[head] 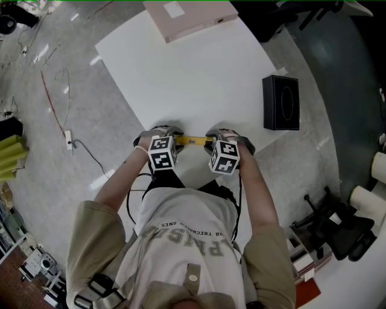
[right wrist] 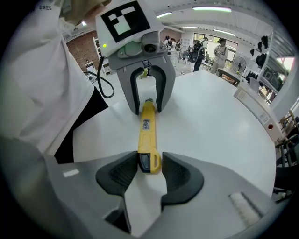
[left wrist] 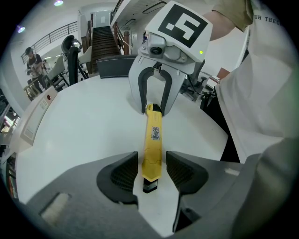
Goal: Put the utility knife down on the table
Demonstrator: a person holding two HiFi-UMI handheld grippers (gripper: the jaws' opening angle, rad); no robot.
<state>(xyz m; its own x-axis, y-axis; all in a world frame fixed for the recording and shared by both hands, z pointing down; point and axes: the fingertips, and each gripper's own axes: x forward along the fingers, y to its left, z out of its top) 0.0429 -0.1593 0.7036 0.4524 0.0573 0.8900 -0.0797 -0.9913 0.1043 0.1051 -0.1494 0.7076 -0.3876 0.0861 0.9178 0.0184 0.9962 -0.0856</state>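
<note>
The left gripper (left wrist: 152, 172) has its jaws a little apart, with the black-tipped end of the yellow utility knife (left wrist: 153, 133) between them. A thin strip of white shows on each side of the handle, so the pads do not press on it. The right gripper (right wrist: 149, 170) is clenched on the opposite end, the one with the black slider and the loop, and both pads sit against its sides with no gap to see. The two grippers face each other, tilted steeply down, and the knife spans straight between them, roughly level. It is low over the near edge of the white table (head: 199, 78); whether it rests on the surface I cannot tell. The head view shows the knife as a short yellow bar between the two marker cubes (head: 163, 152), with the person's forearms reaching in from below. A flat pinkish box (head: 190, 18) lies at the table's far edge, well apart from the knife, and a black box (head: 280, 102) stands at its right edge. A black office chair (head: 338, 229) stands on the grey floor beyond the table's right side.
</note>
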